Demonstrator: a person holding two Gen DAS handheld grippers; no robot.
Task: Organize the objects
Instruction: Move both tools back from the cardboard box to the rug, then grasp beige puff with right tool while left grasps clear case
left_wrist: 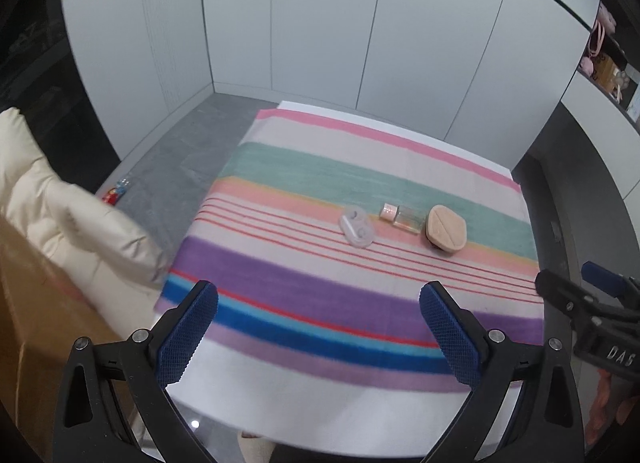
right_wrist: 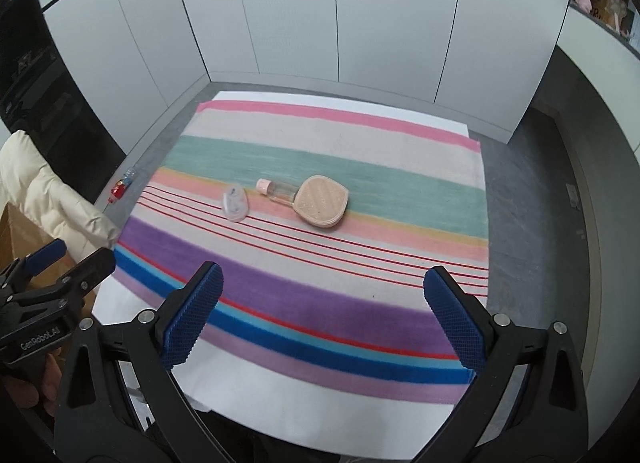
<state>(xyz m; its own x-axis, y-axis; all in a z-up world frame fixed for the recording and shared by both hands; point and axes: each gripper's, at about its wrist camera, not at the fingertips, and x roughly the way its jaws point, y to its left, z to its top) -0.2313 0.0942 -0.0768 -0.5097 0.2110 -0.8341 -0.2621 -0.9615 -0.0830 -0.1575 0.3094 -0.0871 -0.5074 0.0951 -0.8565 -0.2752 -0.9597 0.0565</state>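
Looking through the left wrist camera, I see my left gripper (left_wrist: 318, 337) spread wide with nothing between its blue pads, poised over the near edge of the striped towel (left_wrist: 304, 295). Well ahead of the fingertips and to their right lie three things in a row: a clear lens case (left_wrist: 357, 228), a small glass bottle (left_wrist: 403, 216) with a pink cap lying on its side, and a beige compact (left_wrist: 447, 227). The bottle looks clear; what it holds I cannot tell. The bottle's base is close against the compact; the case lies just apart. A cream padded jacket (left_wrist: 60, 207) sits off to the left of the fingers.

Through the right wrist camera, my right gripper (right_wrist: 322, 313) is also spread wide and empty. The lens case (right_wrist: 235, 202), bottle (right_wrist: 278, 192) and compact (right_wrist: 321, 201) lie well ahead, between the finger lines and nearer the left one. The left gripper (right_wrist: 68, 263) shows at the left edge.
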